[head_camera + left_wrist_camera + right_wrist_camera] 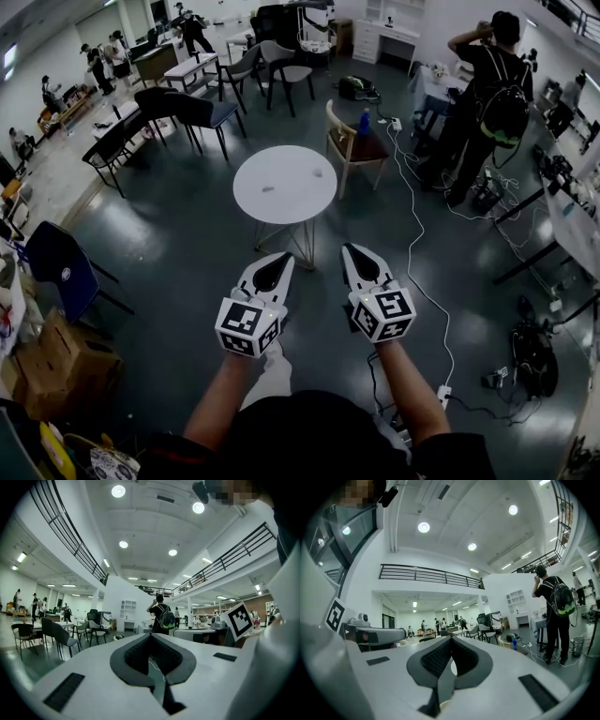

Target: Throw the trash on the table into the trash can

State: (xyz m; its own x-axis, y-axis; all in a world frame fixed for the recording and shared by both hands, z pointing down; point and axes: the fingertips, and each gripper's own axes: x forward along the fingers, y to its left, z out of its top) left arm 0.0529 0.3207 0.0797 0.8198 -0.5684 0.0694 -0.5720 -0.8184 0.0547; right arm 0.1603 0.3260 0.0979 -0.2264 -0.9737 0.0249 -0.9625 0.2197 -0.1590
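Note:
A round white table (284,183) stands ahead of me on the dark floor. Two small pale scraps lie on it, one left of the middle (268,188) and one toward the right (317,172). My left gripper (287,256) (151,635) and right gripper (346,247) (451,638) are held side by side, just short of the table's near edge. Both point level at it, shut, with nothing between the jaws. I cannot make out a trash can in any view.
A wooden chair (352,142) with a blue bottle on it stands behind the table at the right. A white cable (412,246) runs down the floor on the right. A person with a backpack (492,94) stands at the far right. Dark chairs (202,114) stand at the far left, cardboard boxes (66,361) at the near left.

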